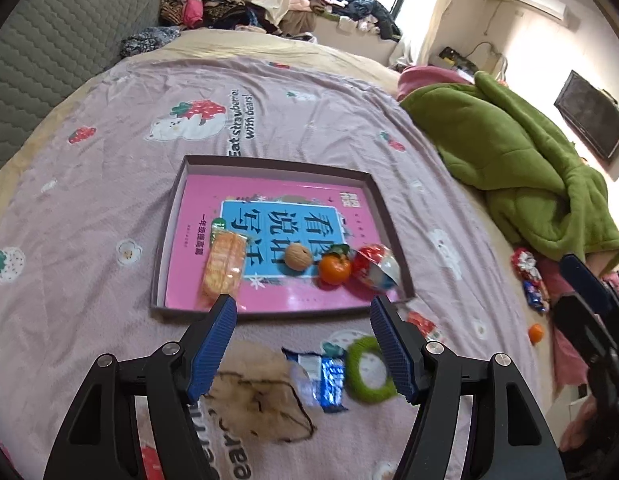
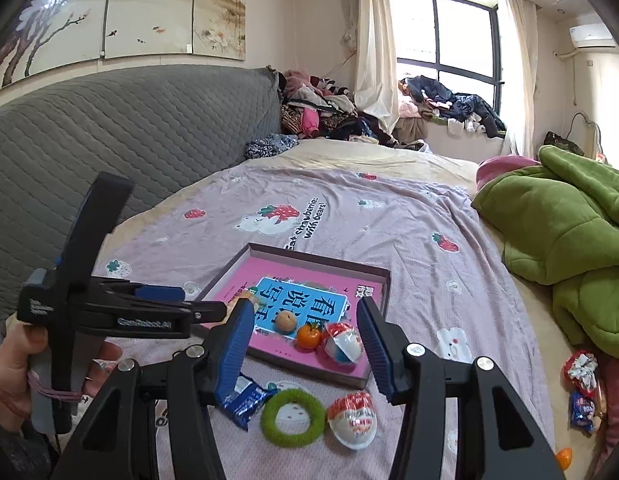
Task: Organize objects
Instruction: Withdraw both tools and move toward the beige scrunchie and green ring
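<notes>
A shallow box [image 1: 170, 216] [image 2: 379, 280] with a pink book inside lies on the bed. In it sit a cracker pack [image 1: 223, 266], a walnut [image 1: 298, 257] [image 2: 286, 321], a mandarin [image 1: 334, 269] [image 2: 308, 337] and a red-white egg toy [image 1: 374, 266] [image 2: 343, 346]. In front of the box lie a hairnet [image 1: 255, 394], a blue snack packet [image 1: 323, 378] [image 2: 243, 398], a green ring [image 1: 363, 370] [image 2: 292, 412] and a second egg toy [image 2: 352, 420]. My left gripper [image 1: 303, 346] is open above the packet. My right gripper [image 2: 305, 350] is open above the ring.
A green blanket [image 1: 509, 168] [image 2: 569, 232] is heaped at the right. Candy wrappers [image 1: 529, 280] [image 2: 583, 388] and a small orange [image 1: 535, 333] lie at the bed's right edge. A grey headboard [image 2: 109, 140] and clothes piles are behind.
</notes>
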Demonstrator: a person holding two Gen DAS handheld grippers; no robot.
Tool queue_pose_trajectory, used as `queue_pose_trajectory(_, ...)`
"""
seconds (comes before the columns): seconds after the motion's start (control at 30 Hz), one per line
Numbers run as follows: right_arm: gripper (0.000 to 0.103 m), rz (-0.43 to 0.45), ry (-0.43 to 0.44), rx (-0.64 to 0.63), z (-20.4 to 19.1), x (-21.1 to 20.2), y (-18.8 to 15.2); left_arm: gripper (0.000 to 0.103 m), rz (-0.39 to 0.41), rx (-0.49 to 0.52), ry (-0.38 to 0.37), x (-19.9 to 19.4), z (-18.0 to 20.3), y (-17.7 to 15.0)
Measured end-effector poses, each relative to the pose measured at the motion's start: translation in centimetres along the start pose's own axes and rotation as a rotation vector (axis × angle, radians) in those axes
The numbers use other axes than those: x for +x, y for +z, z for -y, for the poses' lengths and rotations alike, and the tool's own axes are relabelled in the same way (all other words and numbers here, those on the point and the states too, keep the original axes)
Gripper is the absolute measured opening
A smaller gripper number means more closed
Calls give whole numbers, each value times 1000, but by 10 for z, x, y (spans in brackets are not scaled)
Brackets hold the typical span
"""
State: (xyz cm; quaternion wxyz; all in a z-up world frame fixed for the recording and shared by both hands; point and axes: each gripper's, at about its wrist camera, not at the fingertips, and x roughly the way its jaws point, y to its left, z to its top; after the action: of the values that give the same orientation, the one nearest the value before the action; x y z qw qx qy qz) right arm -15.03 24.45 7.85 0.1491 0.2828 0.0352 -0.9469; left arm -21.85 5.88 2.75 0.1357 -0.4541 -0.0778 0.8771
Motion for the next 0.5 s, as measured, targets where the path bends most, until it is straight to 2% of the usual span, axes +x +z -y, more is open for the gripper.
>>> queue_pose_trajectory(0.3, 53, 10, 4, -6, -5, -19, -15, 71, 73, 6, 59, -50, 4, -23)
queue_pose_trajectory(0.5, 53, 16, 11, -20, -10, -26, -20, 71, 102, 34, 109, -69, 10, -34)
